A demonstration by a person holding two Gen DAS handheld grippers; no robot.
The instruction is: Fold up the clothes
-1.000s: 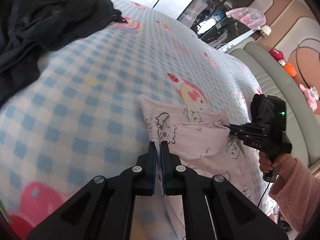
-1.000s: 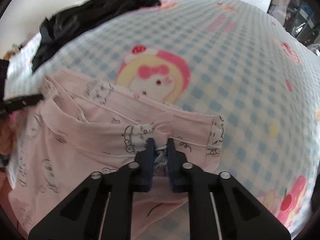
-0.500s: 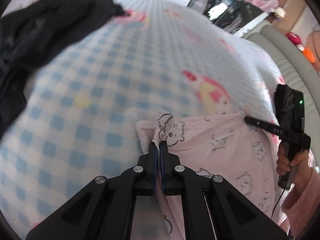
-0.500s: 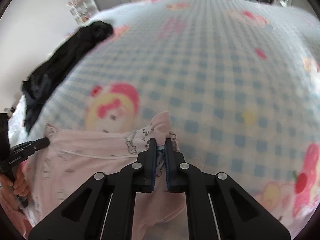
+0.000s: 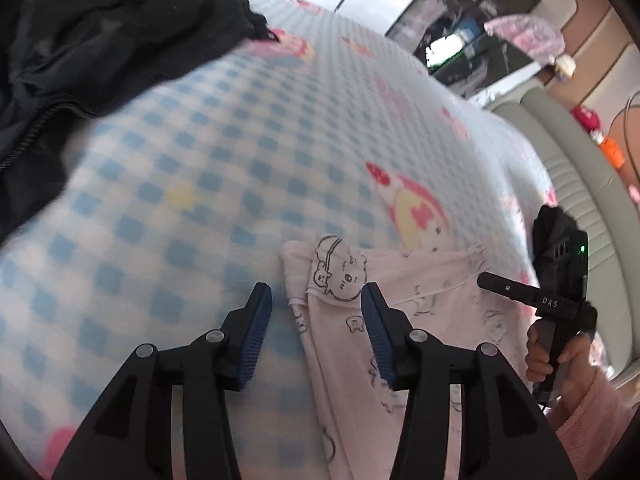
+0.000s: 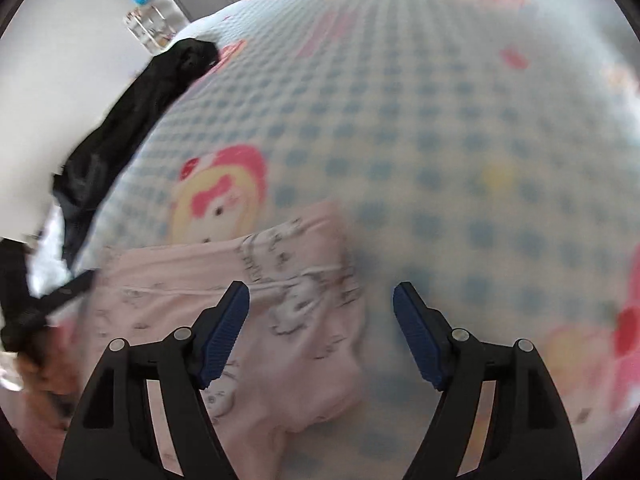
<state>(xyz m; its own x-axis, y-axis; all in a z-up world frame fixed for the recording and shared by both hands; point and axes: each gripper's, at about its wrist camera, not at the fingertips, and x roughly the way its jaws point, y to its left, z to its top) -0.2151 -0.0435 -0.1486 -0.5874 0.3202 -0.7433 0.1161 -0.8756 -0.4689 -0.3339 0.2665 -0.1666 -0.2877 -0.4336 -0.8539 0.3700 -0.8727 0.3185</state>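
Note:
A pink garment [image 5: 400,300] printed with small cartoon animals lies folded on the blue-checked bed cover [image 5: 180,208]. My left gripper [image 5: 316,300] hangs open just above its near-left corner, holding nothing. In the right wrist view the same pink garment [image 6: 248,312] lies under my right gripper [image 6: 322,296], which also stands open and empty over the folded right corner. From the left wrist view the right gripper [image 5: 504,286] shows at the garment's far edge, held by a hand in a pink sleeve [image 5: 580,412].
A black garment [image 5: 80,52] lies bunched at the bed's far left, also seen as the black garment [image 6: 132,120] in the right wrist view. A grey padded headboard [image 5: 568,168] with soft toys runs along the right. A dark shelf unit [image 5: 472,32] stands behind.
Both grippers carried the pink garment's edge forward over itself, then opened and let the cloth go. It now lies folded on the cover.

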